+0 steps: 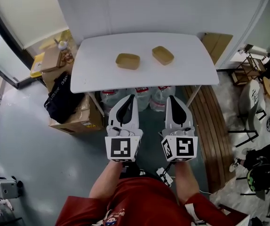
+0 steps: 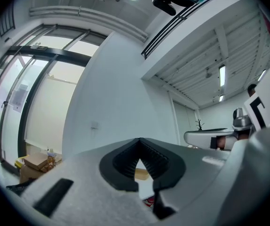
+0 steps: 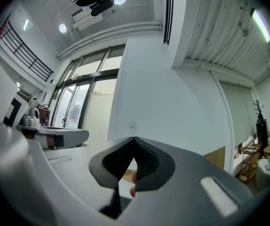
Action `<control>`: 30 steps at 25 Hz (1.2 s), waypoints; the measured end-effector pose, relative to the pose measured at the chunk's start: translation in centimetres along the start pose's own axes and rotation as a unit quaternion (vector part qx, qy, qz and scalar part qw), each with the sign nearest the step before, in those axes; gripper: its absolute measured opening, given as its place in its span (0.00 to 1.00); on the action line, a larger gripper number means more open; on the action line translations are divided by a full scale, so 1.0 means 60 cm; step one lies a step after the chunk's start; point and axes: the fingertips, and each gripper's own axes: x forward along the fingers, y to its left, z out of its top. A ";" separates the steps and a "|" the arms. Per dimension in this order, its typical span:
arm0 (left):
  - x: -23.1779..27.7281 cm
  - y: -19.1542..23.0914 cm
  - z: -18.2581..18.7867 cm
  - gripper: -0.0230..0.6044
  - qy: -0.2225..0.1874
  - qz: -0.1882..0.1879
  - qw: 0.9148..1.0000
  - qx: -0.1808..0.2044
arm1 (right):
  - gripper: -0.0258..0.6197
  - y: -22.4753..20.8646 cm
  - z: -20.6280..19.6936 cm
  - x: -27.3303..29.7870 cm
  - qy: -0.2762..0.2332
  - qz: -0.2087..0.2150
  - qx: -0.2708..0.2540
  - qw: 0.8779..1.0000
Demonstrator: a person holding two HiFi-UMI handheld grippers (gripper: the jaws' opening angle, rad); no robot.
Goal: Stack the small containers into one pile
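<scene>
Two small tan containers rest apart on the white table [image 1: 97,76]: the left container [image 1: 128,60] near the middle, the right container [image 1: 162,55] slightly farther back. My left gripper [image 1: 131,97] and right gripper [image 1: 170,98] hang side by side in front of the table's near edge, both shut and empty, pointing toward the table. In the left gripper view the shut jaws meet at a tip [image 2: 139,140], with a sliver of a tan container [image 2: 141,174] showing through the gap below. The right gripper [image 3: 134,140] is likewise shut, a bit of tan container [image 3: 128,175] visible behind it.
Water bottles [image 1: 139,98] stand under the table. Cardboard boxes [image 1: 76,119] and a black bag [image 1: 62,95] lie on the floor to the left. A wooden pallet [image 1: 215,126] lies on the right, chairs beyond it. A white wall backs the table.
</scene>
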 end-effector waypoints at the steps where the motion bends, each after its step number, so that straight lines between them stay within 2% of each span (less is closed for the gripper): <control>1: 0.011 0.007 -0.004 0.04 0.001 -0.002 1.000 -0.002 | 0.04 -0.001 -0.005 0.012 0.002 -0.001 -0.001 1.000; 7: 0.088 0.060 -0.022 0.04 0.005 -0.013 1.000 -0.004 | 0.04 -0.005 -0.026 0.101 0.012 -0.009 -0.009 1.000; 14: 0.186 0.165 -0.041 0.04 0.019 -0.022 1.000 -0.011 | 0.04 0.005 -0.032 0.242 0.016 -0.022 -0.014 1.000; 20: 0.260 0.257 -0.031 0.04 -0.002 -0.022 1.000 -0.016 | 0.04 0.027 -0.032 0.353 0.014 -0.024 -0.022 0.999; 24: 0.296 0.309 -0.028 0.04 -0.007 -0.024 1.000 -0.007 | 0.04 0.043 -0.030 0.416 0.006 -0.027 -0.023 0.999; 30: 0.335 0.362 -0.032 0.04 -0.020 -0.024 0.999 -0.010 | 0.04 0.056 -0.035 0.478 0.000 -0.033 -0.021 0.999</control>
